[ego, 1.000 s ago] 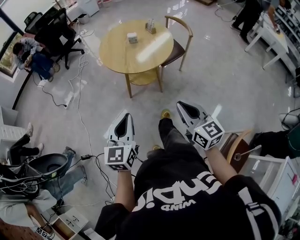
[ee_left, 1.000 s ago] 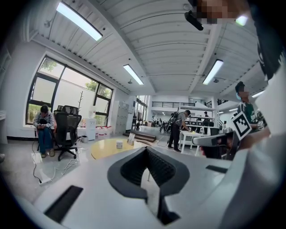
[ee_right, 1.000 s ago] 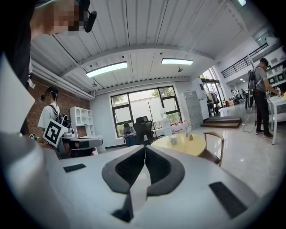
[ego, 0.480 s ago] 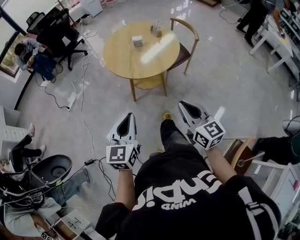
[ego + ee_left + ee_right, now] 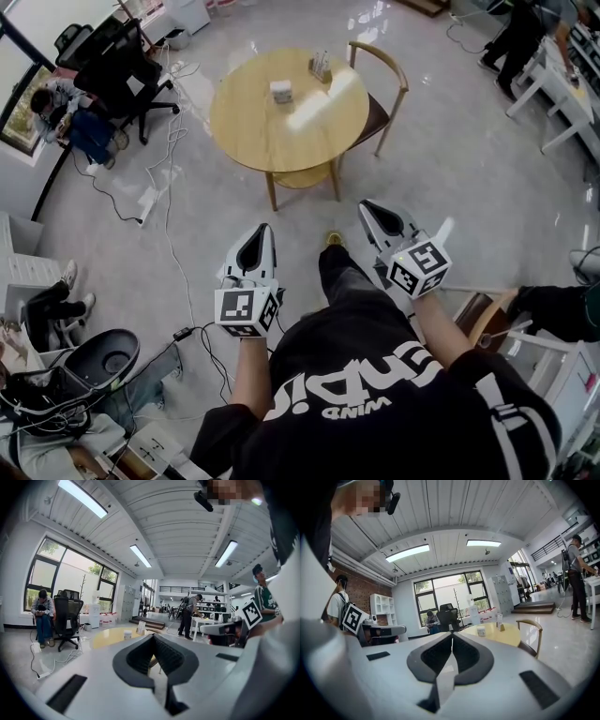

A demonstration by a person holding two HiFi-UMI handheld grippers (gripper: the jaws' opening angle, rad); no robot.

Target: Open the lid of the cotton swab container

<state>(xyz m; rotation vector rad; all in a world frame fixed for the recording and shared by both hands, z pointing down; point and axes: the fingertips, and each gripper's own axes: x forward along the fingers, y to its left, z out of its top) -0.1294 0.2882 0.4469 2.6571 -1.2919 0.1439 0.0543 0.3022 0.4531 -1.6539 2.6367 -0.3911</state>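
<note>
The cotton swab container point(image 5: 280, 91) is a small white tub standing on the round wooden table point(image 5: 281, 131), far ahead of both grippers. It shows small in the left gripper view point(image 5: 127, 634) and the right gripper view point(image 5: 481, 631). My left gripper point(image 5: 262, 231) is shut and holds nothing; it hangs over the floor, short of the table. My right gripper point(image 5: 367, 207) is also shut and empty, level with the left one. In both gripper views the jaws meet with no gap: left gripper point(image 5: 153, 637), right gripper point(image 5: 452, 635).
A card stand point(image 5: 321, 66) stands on the table near the container. A wooden chair point(image 5: 382, 92) is tucked in at the table's right. Cables point(image 5: 170, 239) trail over the floor at left, near a black office chair point(image 5: 120, 58) and a seated person point(image 5: 58, 105). White desks point(image 5: 562, 84) stand far right.
The table and container have slid lower in the head view, nearer to me. Both grippers have travelled toward the table, side by side, jaws still shut.
</note>
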